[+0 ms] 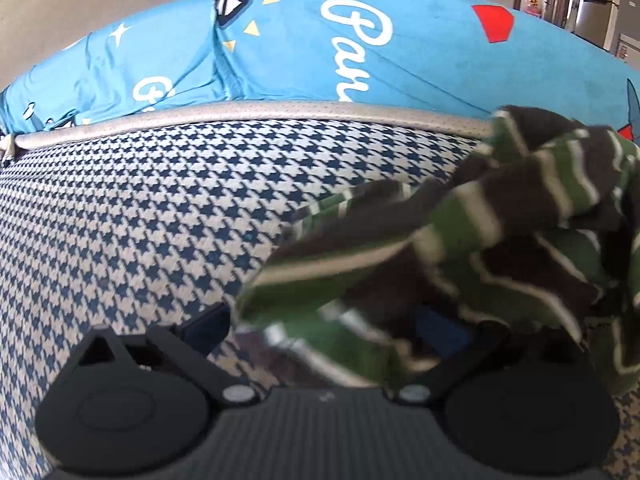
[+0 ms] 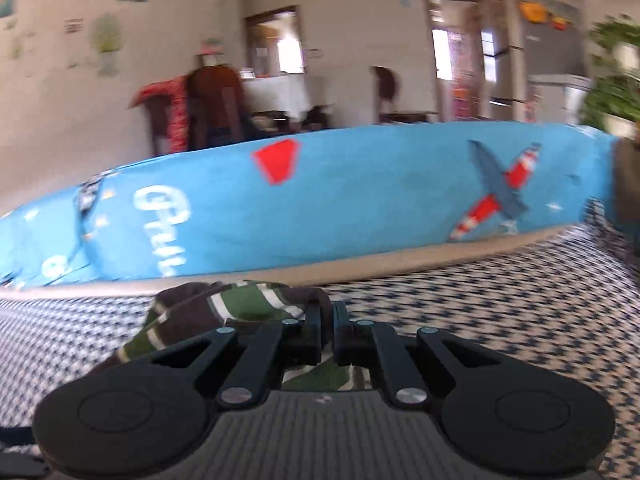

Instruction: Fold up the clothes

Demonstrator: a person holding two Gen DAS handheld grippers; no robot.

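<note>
A green, dark brown and white striped garment [image 1: 460, 248] lies bunched on the houndstooth-patterned surface [image 1: 140, 208]. In the left wrist view it drapes over my left gripper [image 1: 320, 328], whose fingers stand wide apart with cloth between and over them; the right finger is mostly hidden. In the right wrist view my right gripper [image 2: 327, 320] is shut on a fold of the same garment [image 2: 224, 312], which bunches to its left above the patterned surface [image 2: 500, 312].
A blue printed cushion [image 1: 320, 48] runs along the back behind a grey piped edge [image 1: 240, 116]; it also shows in the right wrist view [image 2: 360, 200]. Beyond are chairs [image 2: 212, 104], doorways and a green plant [image 2: 612, 92].
</note>
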